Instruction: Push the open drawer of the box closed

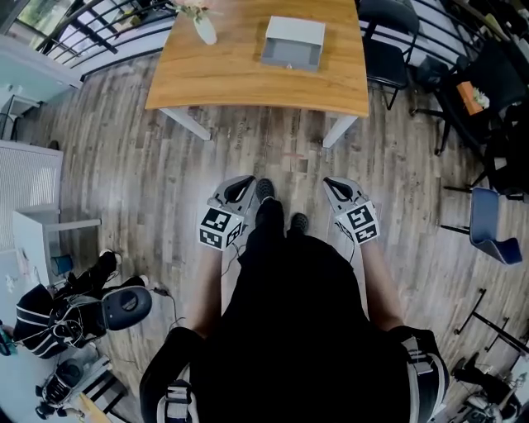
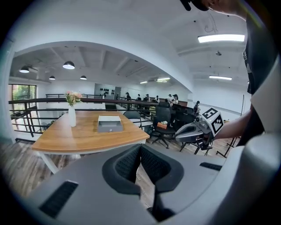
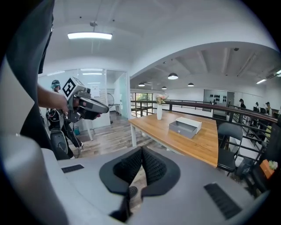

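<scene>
A white box (image 1: 295,31) lies on the wooden table (image 1: 248,83), and its grey drawer (image 1: 289,56) sticks out toward me. The box (image 2: 109,123) also shows in the left gripper view and the box (image 3: 186,127) in the right gripper view, far ahead of the jaws. My left gripper (image 1: 240,188) and right gripper (image 1: 339,188) are held low over the floor, well short of the table. The left gripper (image 2: 140,147) and right gripper (image 3: 142,151) both have their pads pressed together, with nothing between them.
A white vase (image 1: 202,25) with flowers stands on the table's left part. A black chair (image 1: 388,41) sits at the table's right, a blue chair (image 1: 496,227) further right. A white cabinet (image 1: 33,206) and bags (image 1: 83,310) lie to my left.
</scene>
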{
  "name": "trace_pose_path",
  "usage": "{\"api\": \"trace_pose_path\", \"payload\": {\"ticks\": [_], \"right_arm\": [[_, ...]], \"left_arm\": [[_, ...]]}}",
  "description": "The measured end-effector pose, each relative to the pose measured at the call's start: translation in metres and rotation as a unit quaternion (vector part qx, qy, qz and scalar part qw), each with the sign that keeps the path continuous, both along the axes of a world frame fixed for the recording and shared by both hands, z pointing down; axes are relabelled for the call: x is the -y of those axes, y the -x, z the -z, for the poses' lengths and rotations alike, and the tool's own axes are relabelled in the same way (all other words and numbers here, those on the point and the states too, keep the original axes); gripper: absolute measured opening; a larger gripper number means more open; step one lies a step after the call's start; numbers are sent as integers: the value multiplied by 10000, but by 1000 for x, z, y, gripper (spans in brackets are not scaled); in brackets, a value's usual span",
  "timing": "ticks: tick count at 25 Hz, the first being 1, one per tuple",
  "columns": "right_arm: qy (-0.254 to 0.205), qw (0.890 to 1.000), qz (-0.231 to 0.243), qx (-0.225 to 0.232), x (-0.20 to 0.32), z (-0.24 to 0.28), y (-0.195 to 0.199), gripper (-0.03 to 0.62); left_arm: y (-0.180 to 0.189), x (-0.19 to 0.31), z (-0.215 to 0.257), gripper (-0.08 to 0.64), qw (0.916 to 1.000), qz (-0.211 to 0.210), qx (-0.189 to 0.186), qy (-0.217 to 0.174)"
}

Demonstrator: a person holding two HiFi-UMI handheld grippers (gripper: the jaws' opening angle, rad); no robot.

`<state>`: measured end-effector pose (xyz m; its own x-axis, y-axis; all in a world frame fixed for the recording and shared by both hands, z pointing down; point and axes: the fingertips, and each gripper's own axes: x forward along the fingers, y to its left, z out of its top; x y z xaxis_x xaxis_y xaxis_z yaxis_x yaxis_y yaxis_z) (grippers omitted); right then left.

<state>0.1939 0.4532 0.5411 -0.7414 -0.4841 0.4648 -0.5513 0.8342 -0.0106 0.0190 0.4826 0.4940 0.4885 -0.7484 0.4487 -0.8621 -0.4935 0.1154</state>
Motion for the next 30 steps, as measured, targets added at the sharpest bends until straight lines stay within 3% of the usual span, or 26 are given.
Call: {"api": "trace_pose_path", "payload": {"ticks": [13, 30], "right_arm": [[55, 9997, -48, -252, 67, 2, 34, 15], [83, 9993, -16, -362, 170, -2, 98, 15]], "left_arm": [[20, 78, 7, 23, 9993, -354, -1, -91], [70, 174, 10, 23, 9987, -501, 7, -40]]}}
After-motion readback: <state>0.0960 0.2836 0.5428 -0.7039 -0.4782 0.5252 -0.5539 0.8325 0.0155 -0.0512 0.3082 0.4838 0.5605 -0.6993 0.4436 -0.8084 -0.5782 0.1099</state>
